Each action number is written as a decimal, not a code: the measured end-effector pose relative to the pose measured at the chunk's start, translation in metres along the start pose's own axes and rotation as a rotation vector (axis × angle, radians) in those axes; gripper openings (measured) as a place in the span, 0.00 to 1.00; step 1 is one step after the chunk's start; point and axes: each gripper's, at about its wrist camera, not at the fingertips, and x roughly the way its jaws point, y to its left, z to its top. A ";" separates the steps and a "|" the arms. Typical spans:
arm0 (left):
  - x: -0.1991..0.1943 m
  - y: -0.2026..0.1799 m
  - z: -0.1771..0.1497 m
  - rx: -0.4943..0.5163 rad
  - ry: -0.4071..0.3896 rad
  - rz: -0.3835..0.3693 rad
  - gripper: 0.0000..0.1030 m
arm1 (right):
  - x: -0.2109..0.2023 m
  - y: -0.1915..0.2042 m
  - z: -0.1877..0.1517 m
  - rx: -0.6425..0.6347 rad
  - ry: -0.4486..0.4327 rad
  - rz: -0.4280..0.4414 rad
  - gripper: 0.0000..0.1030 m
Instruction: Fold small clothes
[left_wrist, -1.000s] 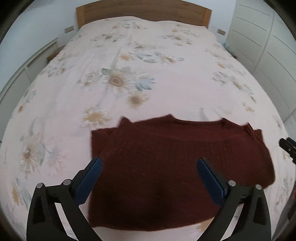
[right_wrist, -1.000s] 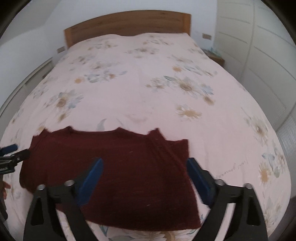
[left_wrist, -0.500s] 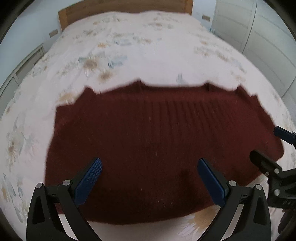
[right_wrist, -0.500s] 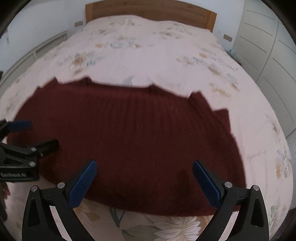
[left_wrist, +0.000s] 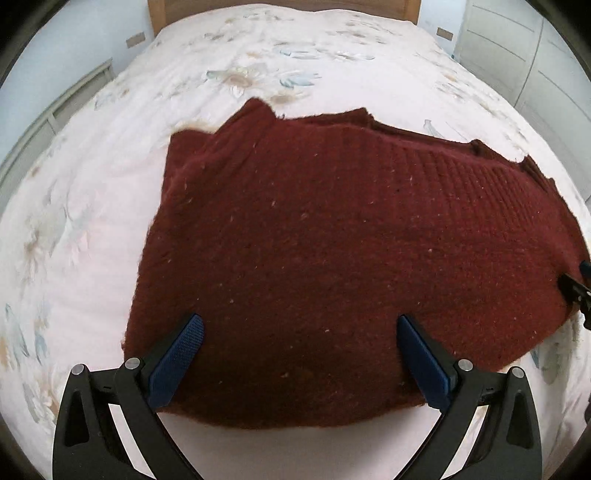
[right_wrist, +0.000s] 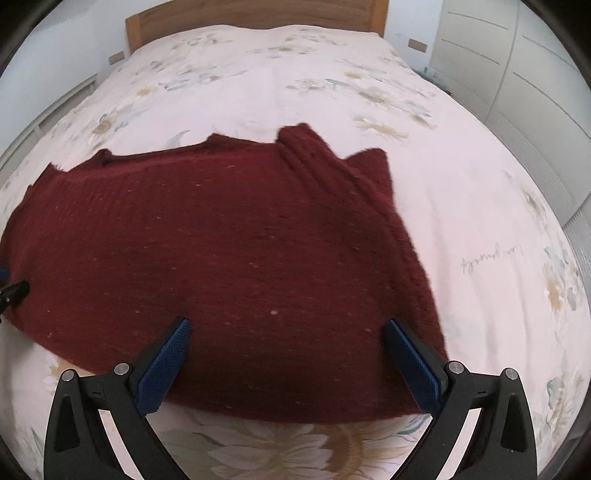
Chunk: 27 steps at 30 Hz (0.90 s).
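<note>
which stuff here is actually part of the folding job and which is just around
Part of the job:
- dark red knitted sweater, spread flat on the bed
- left tool, open over the sweater's near left edge
- right tool, open over its near right edge

Just around:
- floral bedspread
- wooden headboard
- white wardrobe doors

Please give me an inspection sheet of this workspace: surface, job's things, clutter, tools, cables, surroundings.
Surface: bed with floral bedspread, fairly smooth.
Job's things: one dark red knitted sweater lying spread flat, its sleeves turned in on top along both sides.
Clutter: nothing seen.
Tools: left tool open above the sweater's near hem; right tool open above the near hem, holding nothing.
Cables: nothing seen.
Surroundings: wooden headboard, white wardrobe doors, wall sockets beside the headboard.
</note>
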 end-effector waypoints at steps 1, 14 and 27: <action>0.000 0.001 -0.001 0.001 -0.001 0.000 0.99 | 0.001 -0.001 -0.003 0.004 -0.003 0.009 1.00; 0.000 0.002 -0.009 -0.004 -0.008 -0.036 0.99 | -0.006 -0.004 -0.001 0.007 0.035 0.018 1.00; -0.057 0.076 0.010 -0.164 0.002 -0.109 0.99 | -0.081 -0.001 -0.016 -0.058 0.012 0.007 1.00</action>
